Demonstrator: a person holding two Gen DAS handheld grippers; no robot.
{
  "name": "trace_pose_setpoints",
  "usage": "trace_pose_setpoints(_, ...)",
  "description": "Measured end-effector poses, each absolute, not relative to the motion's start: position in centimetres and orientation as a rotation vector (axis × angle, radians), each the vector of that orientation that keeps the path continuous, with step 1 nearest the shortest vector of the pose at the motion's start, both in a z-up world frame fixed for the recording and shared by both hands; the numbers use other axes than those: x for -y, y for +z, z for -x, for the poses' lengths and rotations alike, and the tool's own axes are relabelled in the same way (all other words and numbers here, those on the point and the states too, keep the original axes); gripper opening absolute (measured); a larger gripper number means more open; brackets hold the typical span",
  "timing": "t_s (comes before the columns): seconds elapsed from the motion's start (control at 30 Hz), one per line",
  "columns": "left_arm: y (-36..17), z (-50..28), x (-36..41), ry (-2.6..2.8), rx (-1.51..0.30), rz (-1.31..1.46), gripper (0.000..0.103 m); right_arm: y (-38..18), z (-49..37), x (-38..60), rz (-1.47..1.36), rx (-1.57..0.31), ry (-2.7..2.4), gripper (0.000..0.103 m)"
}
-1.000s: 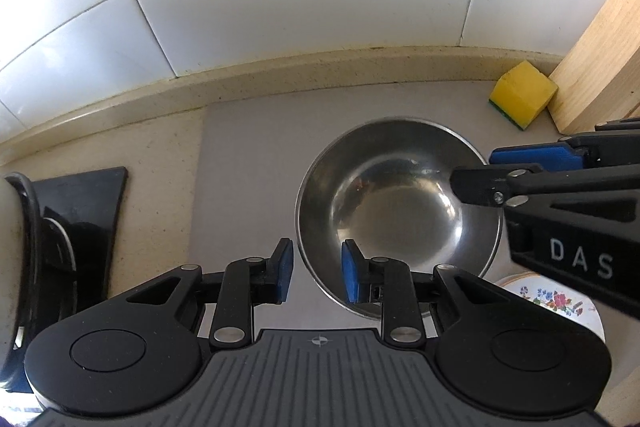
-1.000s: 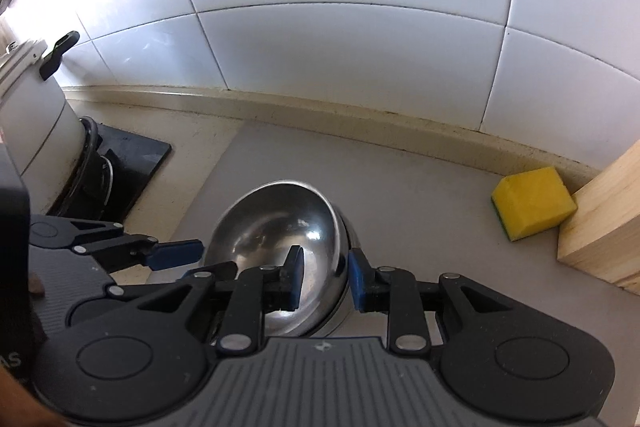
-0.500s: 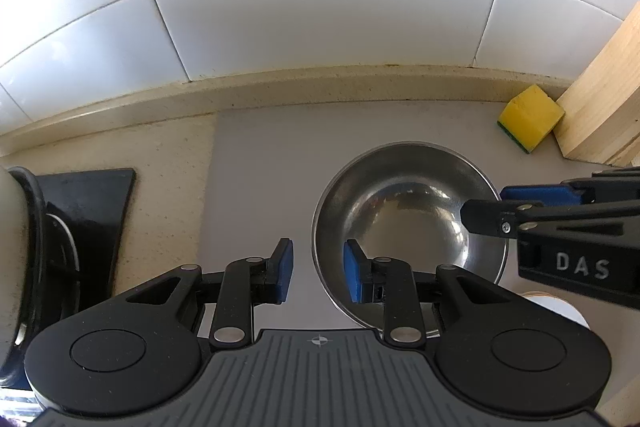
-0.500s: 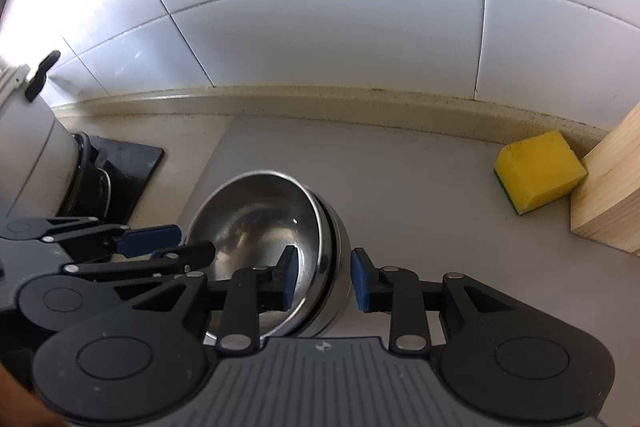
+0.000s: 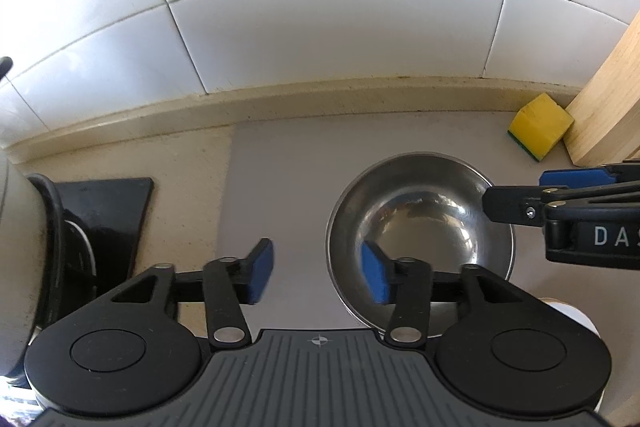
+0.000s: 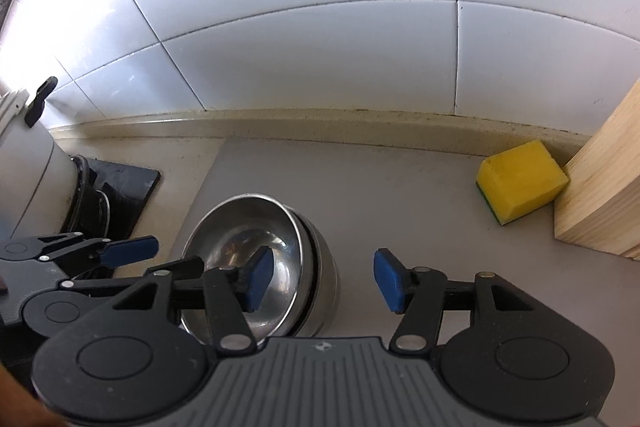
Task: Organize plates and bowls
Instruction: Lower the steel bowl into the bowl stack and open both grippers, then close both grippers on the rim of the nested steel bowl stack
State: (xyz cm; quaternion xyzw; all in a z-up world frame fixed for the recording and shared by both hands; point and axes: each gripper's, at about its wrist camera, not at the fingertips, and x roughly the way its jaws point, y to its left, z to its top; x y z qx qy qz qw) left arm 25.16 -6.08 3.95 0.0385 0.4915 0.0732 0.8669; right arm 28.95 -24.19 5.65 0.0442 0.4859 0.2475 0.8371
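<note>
steel bowl between opening grippers

Beige counter under grey mat, steel bowls, yellow sponge, wooden block.

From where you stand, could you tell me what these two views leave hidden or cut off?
- Bowl stack, right wrist view: the number nested is unclear; the top bowl and right gripper cover the lower ones.
- White plate, left wrist view: left gripper hides most of it.
- Wooden board, both views: cut off by the frame edge.
</note>
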Motion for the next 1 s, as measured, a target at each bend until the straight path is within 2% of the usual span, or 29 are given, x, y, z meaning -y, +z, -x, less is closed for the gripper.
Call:
trace_pose_setpoints(0.07, 4.1, -25.1, 6.1, 0.157, -1.016, -0.09, 0.065, 5.8, -28.7, 24.4, -0.087, -1.027, 0.524, 0.031)
trace_pose_setpoints(0.2, 4.0, -25.2, 6.4, 0.158, -1.009, -0.095, 0.069, 5.6, -28.5, 24.2, -0.082, -1.033, 0.532, 0.032)
trace_pose_setpoints(0.53, 2.1, -25.7, 7.0, 0.158, -1.031, -0.108, 0.07, 3.6, -29.4, 24.1, -0.095, -1.079, 0.53, 0.033)
trace_pose_setpoints(0.6, 1.9, -25.9, 7.2, 0.16, -1.033, -0.111, 0.072, 3.4, -29.7, 24.0, -0.099, -1.087, 0.533, 0.035)
trace_pose_setpoints(0.67, 1.8, -26.0, 7.2, 0.162, -1.028, -0.115, 0.078, 3.2, -30.0, 24.0, -0.097, -1.088, 0.535, 0.038)
trace_pose_setpoints(1.0, 0.7, -26.4, 7.3, 0.155, -1.041, -0.124, 0.079, 1.3, -31.2, 23.0, -0.105, -1.127, 0.562, 0.04)
